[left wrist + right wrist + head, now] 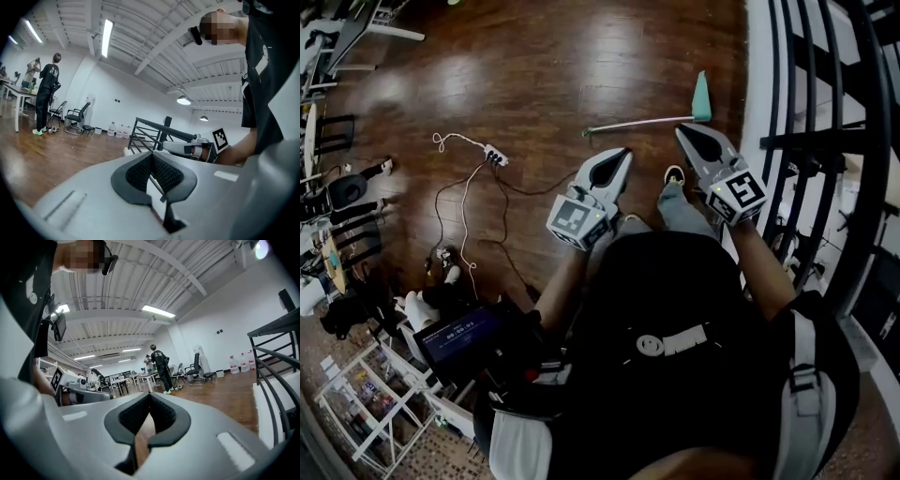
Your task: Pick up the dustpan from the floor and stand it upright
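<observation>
Head view, far left: chairs and clutter along the edge of the wood floor (534, 56). A white power strip (494, 157) lies on the floor with cables trailing toward the lower left. Below it is a lit screen (459, 333), near the person's body.

Left gripper (625, 152) is held out in front of the person at about level, tips pointing up-frame toward the dustpan. Its jaws are together at the tips with nothing between them, and the left gripper view (151, 154) confirms they are closed and empty. That view looks across the room to a standing person in black (47, 91), office chairs (77, 117) and water bottles (112, 129) by the white wall.

Dustpan (647, 121) lies flat on the floor, just beyond both grippers. Its long thin handle runs left to right and the teal pan is at the right end. Neither gripper touches it. The person's shoe (674, 174) shows between the two grippers.

Right gripper (682, 129) is tip-up, close to the handle near the pan end but apart from it. Its jaws are closed on nothing, and the right gripper view (150, 394) shows the same, with bare floor beyond.

Far right: a black railing (825, 141) stands just beside the right gripper.
</observation>
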`<state>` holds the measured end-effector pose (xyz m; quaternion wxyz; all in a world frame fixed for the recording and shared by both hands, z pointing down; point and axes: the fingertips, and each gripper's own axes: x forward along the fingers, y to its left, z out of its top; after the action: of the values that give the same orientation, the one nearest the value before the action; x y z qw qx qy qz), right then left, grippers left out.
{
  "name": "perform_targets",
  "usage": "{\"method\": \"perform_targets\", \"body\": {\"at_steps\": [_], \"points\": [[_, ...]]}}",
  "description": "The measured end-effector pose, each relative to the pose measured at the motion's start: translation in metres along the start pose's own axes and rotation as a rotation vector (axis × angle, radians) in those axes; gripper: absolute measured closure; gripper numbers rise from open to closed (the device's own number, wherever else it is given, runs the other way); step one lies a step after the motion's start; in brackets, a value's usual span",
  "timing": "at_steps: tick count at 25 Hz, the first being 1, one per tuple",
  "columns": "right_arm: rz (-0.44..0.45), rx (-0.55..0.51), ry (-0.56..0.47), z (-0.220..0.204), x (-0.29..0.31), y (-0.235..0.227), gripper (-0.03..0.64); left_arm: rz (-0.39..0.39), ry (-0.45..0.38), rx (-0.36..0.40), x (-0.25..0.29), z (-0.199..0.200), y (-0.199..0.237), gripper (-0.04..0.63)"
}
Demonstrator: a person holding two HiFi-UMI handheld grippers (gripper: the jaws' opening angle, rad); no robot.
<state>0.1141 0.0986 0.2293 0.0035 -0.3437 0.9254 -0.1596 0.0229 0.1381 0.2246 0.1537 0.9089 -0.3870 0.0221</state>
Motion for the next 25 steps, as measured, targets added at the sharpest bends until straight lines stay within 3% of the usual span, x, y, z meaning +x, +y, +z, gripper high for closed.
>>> {"method": "perform_targets", "body": {"at_steps": [3,6,10,16,19,23,25], "points": [[0.009,0.021,0.017,0.014,0.013,-0.031,0.615,0.031,0.027,-0.04,0.028,0.011,0.019,0.581],[0.025,0.037,0.05,-0.01,0.047,-0.049,0.615,0.064,0.04,-0.085,0.041,-0.006,0.06,0.581],[0.045,0.052,0.119,-0.05,0.069,-0.048,0.615,0.09,0.084,-0.111,0.036,-0.044,0.09,0.581],[0.059,0.01,0.199,-0.065,0.101,-0.034,0.615,0.092,0.141,-0.136,0.021,-0.073,0.134,0.581],[0.073,-0.084,0.28,-0.075,0.121,-0.026,0.615,0.082,0.148,-0.155,0.013,-0.085,0.152,0.581],[0.134,-0.387,0.546,-0.138,0.159,-0.027,0.6,0.129,0.126,-0.194,0.0,-0.107,0.171,0.581],[0.191,-0.48,0.67,-0.188,0.184,-0.031,0.408,0.174,0.119,-0.213,-0.009,-0.125,0.184,0.581]]}}
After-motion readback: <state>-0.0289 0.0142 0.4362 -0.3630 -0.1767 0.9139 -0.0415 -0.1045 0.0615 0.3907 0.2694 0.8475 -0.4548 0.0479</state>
